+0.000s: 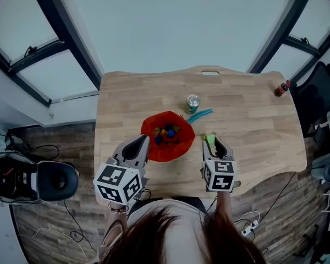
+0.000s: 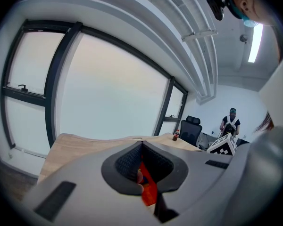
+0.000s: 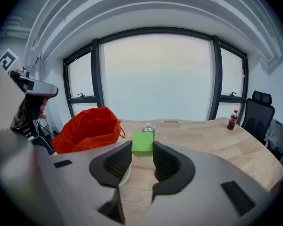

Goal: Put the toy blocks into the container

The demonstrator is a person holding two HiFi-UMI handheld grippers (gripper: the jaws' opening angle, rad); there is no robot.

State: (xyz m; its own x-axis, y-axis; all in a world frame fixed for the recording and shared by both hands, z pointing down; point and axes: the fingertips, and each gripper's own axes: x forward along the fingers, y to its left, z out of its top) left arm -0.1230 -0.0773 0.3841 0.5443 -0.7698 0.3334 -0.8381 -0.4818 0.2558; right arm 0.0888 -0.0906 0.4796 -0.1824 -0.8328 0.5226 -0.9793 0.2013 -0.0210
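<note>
Between the jaws of the right gripper: green block, pinched over the counter.
Left gripper jaws nip the red container rim; blocks already inside, green one left, likely near done.

Blocks in container mid table; block right of it; can behind; bottle far right corner.
</note>
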